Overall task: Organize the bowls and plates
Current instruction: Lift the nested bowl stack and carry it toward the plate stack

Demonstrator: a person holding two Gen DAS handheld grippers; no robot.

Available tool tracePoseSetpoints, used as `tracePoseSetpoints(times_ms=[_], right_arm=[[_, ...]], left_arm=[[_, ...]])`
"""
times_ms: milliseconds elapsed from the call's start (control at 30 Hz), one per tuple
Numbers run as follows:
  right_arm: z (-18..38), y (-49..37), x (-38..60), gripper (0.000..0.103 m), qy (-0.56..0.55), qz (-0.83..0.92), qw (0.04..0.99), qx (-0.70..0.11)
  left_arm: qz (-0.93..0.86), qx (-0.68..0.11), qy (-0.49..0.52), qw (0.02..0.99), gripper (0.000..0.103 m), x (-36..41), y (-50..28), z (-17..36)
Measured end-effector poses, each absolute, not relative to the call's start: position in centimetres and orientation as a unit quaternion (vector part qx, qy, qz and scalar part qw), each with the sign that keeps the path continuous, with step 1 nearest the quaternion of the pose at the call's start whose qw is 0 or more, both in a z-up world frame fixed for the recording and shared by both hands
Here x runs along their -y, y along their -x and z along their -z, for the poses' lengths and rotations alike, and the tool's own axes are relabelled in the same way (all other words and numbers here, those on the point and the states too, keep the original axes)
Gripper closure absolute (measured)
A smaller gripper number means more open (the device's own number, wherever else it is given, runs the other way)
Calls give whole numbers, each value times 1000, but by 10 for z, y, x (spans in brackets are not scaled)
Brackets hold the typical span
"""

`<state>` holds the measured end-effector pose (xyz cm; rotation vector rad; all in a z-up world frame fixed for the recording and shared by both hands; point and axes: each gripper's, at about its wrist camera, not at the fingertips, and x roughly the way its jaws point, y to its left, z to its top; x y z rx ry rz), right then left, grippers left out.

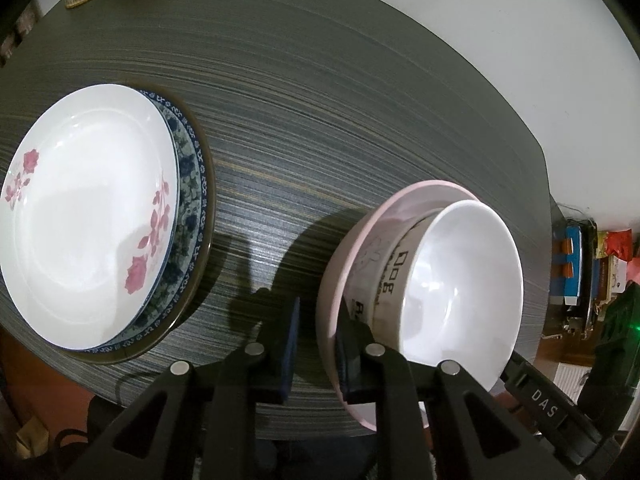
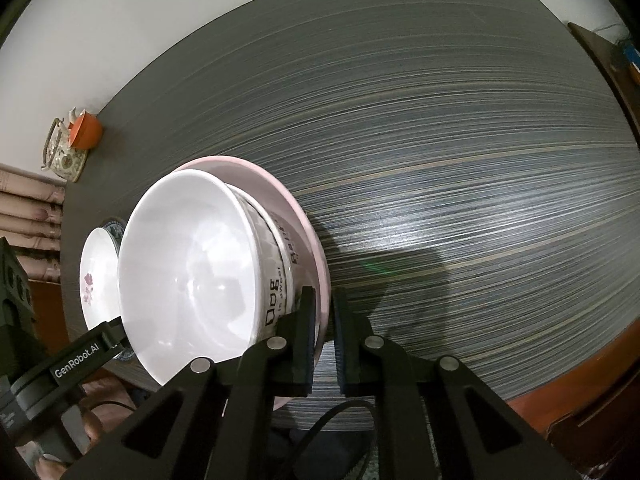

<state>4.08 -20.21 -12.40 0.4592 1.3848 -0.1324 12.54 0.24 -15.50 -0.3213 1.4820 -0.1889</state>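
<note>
Left wrist view: left gripper [image 1: 318, 350] pinches near rim of pink bowl [image 1: 340, 276], one finger [image 1: 288, 352] outside and the other inside. White bowl [image 1: 460, 300] w/ black letters sits nested in the pink one. Right wrist view: right gripper [image 2: 323, 340] pinches the pink rim on the opposite side. Both bowls stand on striped grey table [image 1: 320, 120], near its front edge. Further left, white rose plate [image 1: 88, 216] lies on blue patterned plate [image 1: 192, 208]. At far corner, floral teapot [image 2: 64, 152] and orange cup [image 2: 86, 131].
</note>
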Motion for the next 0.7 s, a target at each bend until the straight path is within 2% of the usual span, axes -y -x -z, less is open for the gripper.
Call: tracePoseSetpoints(times_ms=[167,300,700], right_arm=[[124,-40,200,92,-207,64,747,-629],[124,-40,197,92,-205,65,749,-627],[124,-40,195,92,-200,66,756,-620]], left_arm=[[89,-668,139,726,91,1,-124,154],[94,-665,129,730,97,5,-124,153],[99,-658,116,737,97,9,-125,152]])
